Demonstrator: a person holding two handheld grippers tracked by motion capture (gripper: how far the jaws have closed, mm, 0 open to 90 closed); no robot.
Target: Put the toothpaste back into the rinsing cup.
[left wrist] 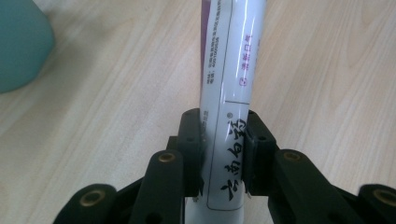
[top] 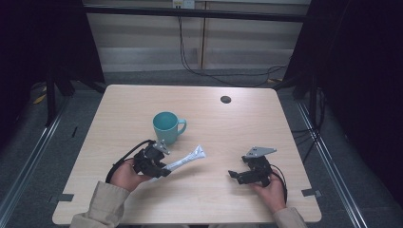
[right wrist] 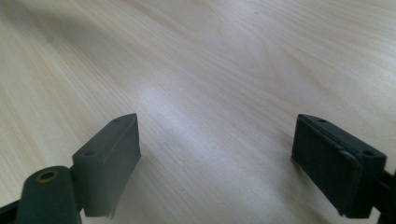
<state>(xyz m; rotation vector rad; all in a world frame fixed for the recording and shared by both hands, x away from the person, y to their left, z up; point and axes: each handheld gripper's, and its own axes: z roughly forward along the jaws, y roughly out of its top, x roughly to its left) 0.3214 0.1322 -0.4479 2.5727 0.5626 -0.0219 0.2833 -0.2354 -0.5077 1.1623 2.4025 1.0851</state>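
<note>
Light wooden table (top: 214, 123) under the high view, a small dark round hole (top: 225, 99) near its far edge at about 12 o'clock.

Near the centre, slightly toward 11 o'clock: a teal mug (top: 166, 127), upright, mouth open upward, handle turned toward 3 o'clock. Seen again as a teal curve at the 10 o'clock corner of the left gripper view (left wrist: 21, 44), resting on the wood.

At about 7 o'clock of the table: left gripper (top: 164, 170) held in the left hand (top: 126, 175), black cable looping off toward 9 o'clock, jaws aimed toward 2 o'clock. Clamped between them: a white toothpaste tube (top: 185, 160), gripped near its lower end, the rest running out toward 2 o'clock and ending in a flat crimped tail just below the mug, apart from it. In the left gripper view, both black jaws pressed tight against the tube's sides (left wrist: 229, 140), black characters printed along the white body, a purple strip and small print farther up toward 12 o'clock. Whether the tube touches the tabletop or sits slightly raised: cannot tell.

At about 5 o'clock of the table: right gripper (top: 234, 175) in the right hand (top: 273, 187), grey three-cornered plate on top, jaws pointing toward 9 o'clock, well apart from the tube. In the right gripper view (right wrist: 217, 163), jaws spread wide with bare wood grain between them, nothing held.
</note>
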